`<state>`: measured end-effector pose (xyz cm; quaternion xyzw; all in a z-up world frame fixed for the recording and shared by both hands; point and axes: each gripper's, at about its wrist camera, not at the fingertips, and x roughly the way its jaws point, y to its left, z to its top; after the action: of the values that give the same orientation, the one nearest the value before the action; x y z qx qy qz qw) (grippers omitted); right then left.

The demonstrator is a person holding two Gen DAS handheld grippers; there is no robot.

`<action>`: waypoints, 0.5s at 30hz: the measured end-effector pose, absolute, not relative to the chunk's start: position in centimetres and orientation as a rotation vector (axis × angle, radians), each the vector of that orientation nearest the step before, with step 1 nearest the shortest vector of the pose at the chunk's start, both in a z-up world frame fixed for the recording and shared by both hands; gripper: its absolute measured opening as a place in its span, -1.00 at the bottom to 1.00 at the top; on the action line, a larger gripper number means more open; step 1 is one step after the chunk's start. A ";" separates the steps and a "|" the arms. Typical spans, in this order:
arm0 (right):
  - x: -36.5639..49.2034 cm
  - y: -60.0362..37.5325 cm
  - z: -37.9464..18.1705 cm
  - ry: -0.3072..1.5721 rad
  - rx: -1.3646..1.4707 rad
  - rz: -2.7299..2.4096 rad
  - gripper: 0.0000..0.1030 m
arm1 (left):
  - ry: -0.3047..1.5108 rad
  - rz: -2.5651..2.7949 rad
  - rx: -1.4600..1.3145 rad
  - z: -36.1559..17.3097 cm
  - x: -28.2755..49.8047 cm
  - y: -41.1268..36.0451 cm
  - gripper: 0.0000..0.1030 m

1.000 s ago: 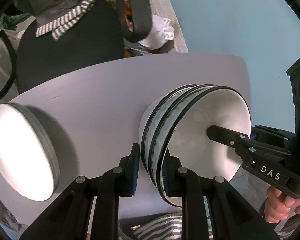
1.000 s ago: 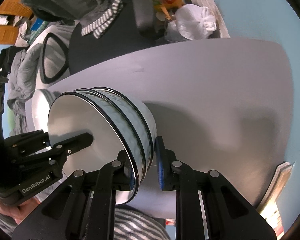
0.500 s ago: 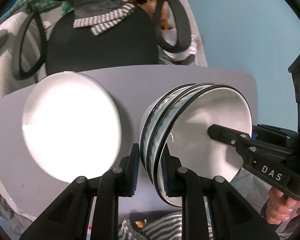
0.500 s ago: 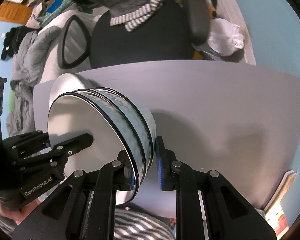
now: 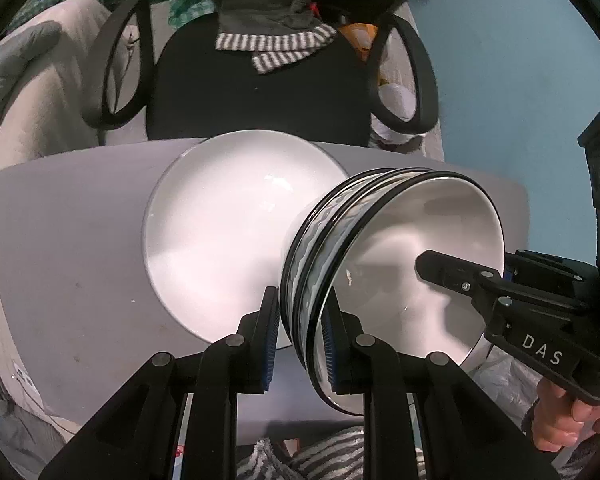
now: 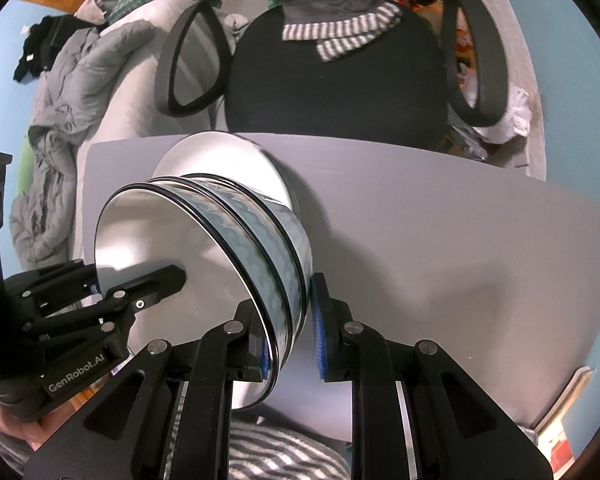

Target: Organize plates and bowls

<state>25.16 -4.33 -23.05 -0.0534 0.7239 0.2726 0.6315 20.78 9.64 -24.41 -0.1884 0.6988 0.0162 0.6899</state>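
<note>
**Bowl stack: dual rim grip**

The bowl stack sits between both grippers. The left gripper clamps one rim; the right gripper clamps the opposite rim. The plate lies beyond the fingertips on the table.

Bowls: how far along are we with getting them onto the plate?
Done: three bowls are nested into one stack of bowls. In hand: the left gripper and right gripper each clamp the stack's rim on opposite sides, holding it above the grey table, partly over the white plate. Left: lower the stack, probably onto the plate, and release.
</note>
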 end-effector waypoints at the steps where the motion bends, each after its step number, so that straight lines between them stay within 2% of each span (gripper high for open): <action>1: 25.0 -3.7 -23.2 1.658 -0.130 0.628 -0.67 | 1.564 0.040 -0.426 -24.5 20.6 10.1 -0.63; 15: 24.4 -0.1 -25.2 1.697 -0.150 0.620 -0.67 | 1.597 0.058 -0.451 -26.7 19.9 13.4 -0.63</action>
<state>24.40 -0.09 -25.20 -0.0650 0.7369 0.2693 0.6166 19.91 13.36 -26.74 -0.2005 0.7098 0.0257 0.6748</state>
